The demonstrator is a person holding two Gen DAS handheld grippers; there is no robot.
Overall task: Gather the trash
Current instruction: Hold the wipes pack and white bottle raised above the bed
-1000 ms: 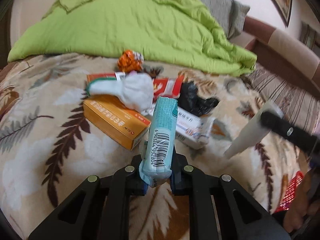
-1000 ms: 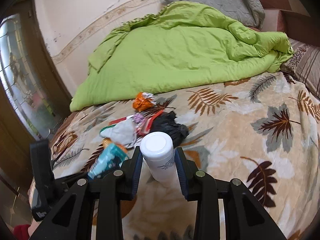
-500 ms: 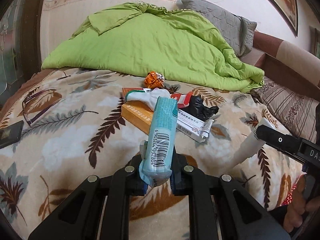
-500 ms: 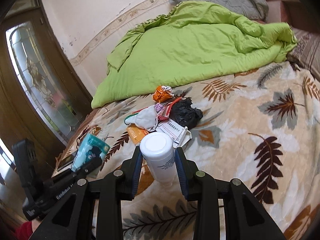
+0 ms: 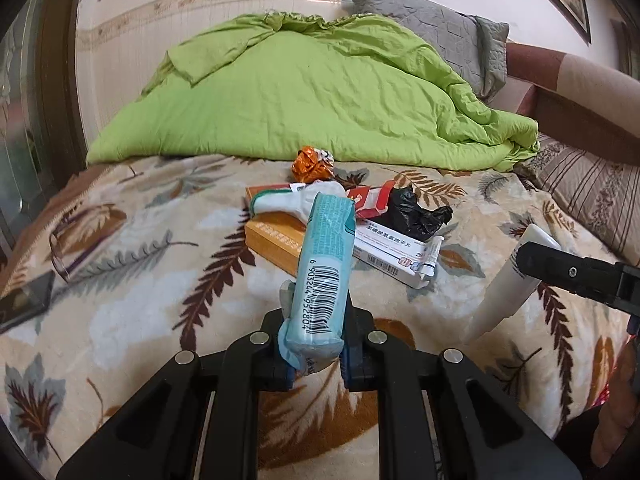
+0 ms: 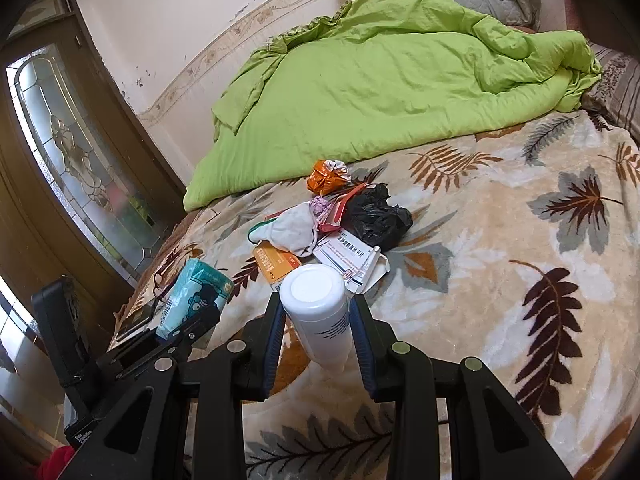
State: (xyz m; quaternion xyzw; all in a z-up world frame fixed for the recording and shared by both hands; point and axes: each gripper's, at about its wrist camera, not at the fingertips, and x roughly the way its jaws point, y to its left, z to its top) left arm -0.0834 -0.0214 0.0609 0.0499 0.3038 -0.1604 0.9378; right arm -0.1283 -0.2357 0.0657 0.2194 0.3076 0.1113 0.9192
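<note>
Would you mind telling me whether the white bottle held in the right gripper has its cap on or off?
On. The white bottle shows a closed, flat round cap on its end toward the pile, held between the right gripper's jaws.

Lime-green quilt (image 5: 320, 96), beige leaf-print blanket (image 6: 500, 240), teal tissue pack (image 5: 324, 264), white bottle (image 6: 320, 312), black bag (image 6: 376, 220), orange box (image 5: 276, 240).

two boxes (image 5: 280, 246), one bottle (image 6: 320, 312), one sock (image 6: 290, 230)

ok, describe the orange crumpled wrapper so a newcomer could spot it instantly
Start at the green duvet heaped across the bed. Just in front of its near edge sits a trash pile on the leaf-print blanket. The crumpled wrapper lies nearest the duvet: the only shiny orange ball, beyond the black bag.
</note>
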